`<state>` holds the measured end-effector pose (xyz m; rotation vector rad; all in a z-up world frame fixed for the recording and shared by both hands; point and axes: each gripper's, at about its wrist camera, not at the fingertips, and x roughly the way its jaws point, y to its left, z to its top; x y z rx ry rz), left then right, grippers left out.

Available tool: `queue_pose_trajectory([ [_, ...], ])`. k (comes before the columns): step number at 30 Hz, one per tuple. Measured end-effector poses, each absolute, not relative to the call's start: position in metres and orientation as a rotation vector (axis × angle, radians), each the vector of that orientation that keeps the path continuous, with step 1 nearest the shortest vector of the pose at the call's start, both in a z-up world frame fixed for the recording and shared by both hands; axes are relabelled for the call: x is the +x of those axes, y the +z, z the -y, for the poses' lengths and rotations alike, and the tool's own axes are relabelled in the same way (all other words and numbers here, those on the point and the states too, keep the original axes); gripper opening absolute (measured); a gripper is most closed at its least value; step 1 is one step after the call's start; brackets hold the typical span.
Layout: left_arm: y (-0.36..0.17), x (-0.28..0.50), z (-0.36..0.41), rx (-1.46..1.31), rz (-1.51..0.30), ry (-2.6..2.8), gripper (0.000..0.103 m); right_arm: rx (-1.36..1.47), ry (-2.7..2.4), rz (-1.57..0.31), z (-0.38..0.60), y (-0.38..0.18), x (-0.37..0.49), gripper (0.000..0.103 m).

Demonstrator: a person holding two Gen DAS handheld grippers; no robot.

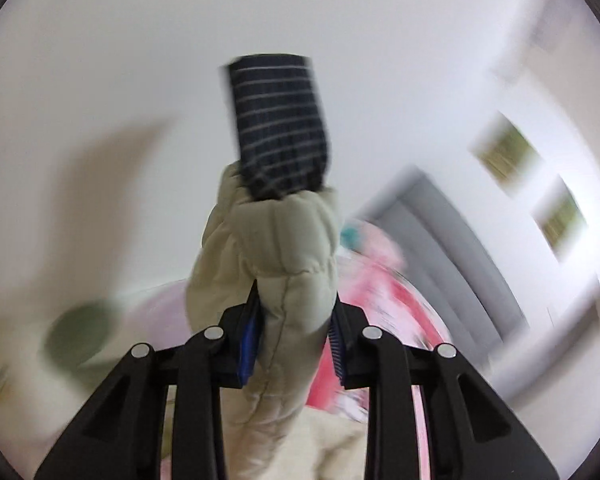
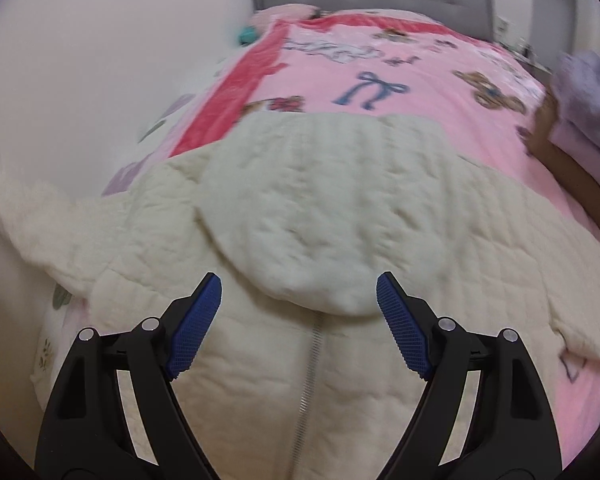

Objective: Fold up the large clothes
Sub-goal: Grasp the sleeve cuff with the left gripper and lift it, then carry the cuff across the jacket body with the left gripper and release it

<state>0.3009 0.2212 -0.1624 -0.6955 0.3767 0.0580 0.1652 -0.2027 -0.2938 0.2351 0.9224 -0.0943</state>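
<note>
Pinching the cream jacket's sleeve [image 1: 284,280] in my left gripper [image 1: 296,344] at lower centre, right gripper [image 2: 299,320] wide and empty, quilted jacket [image 2: 300,208] spread across mid-frame on pink blanket [image 2: 420,92].

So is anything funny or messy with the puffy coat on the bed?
A bit. The cream coat lies spread on the pink bedspread, but one sleeve is lifted up, pinched in the left tool, with a dark striped cuff poking out. The right tool is open above the zip.
</note>
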Motion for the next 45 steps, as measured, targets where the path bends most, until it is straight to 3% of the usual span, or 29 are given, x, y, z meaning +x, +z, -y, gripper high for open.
queue_pose_trajectory([
  [3, -0.132, 0.348, -0.131, -0.429, -0.419, -0.138, 0.028, 0.266, -0.148, -0.923, 0.228, -0.293, 0.15, 0.076],
  [7, -0.147, 0.374, -0.035, -0.256, -0.514, -0.329, 0.022, 0.27, -0.228, -0.902, 0.262, -0.288, 0.132, 0.076],
  [12, -0.203, 0.368, 0.079, -0.066, -0.641, -0.477, 0.018, 0.349, -0.331, -0.867, 0.306, -0.286, 0.109, 0.076],
  [16, -0.269, 0.316, 0.138, 0.146, -0.738, -0.561, 0.018, 0.42, -0.38, -0.855, 0.332, -0.291, 0.094, 0.076],
  [19, -0.318, 0.281, 0.159, 0.277, -0.806, -0.571, 0.018, 0.455, -0.374, -0.84, 0.343, -0.294, 0.087, 0.076],
  [25, -0.362, 0.223, 0.17, 0.516, -0.711, -0.578, 0.018, 0.534, -0.104, -0.907, 0.352, -0.308, 0.114, 0.08],
  [29, -0.367, 0.215, 0.171, 0.542, -0.686, -0.592, 0.018, 0.534, 0.074, -0.933, 0.347, -0.31, 0.161, 0.085],
  [37, -0.377, 0.202, 0.174, 0.576, -0.661, -0.595, 0.019, 0.409, 0.235, -0.942, 0.321, -0.296, 0.247, 0.085],
  [41, -0.377, 0.191, 0.173, 0.567, -0.654, -0.605, 0.02, 0.338, 0.295, -1.058, 0.302, -0.311, 0.275, 0.085],
  [43, -0.375, 0.188, 0.173, 0.562, -0.653, -0.611, 0.02, 0.307, 0.303, -1.125, 0.295, -0.325, 0.286, 0.068],
  [44, -0.375, 0.187, 0.173, 0.562, -0.656, -0.611, 0.023, 0.269, 0.281, -1.134, 0.294, -0.33, 0.287, 0.051],
  [45, -0.373, 0.186, 0.173, 0.56, -0.66, -0.608, 0.029, 0.242, 0.282, -1.138, 0.293, -0.334, 0.288, 0.044],
])
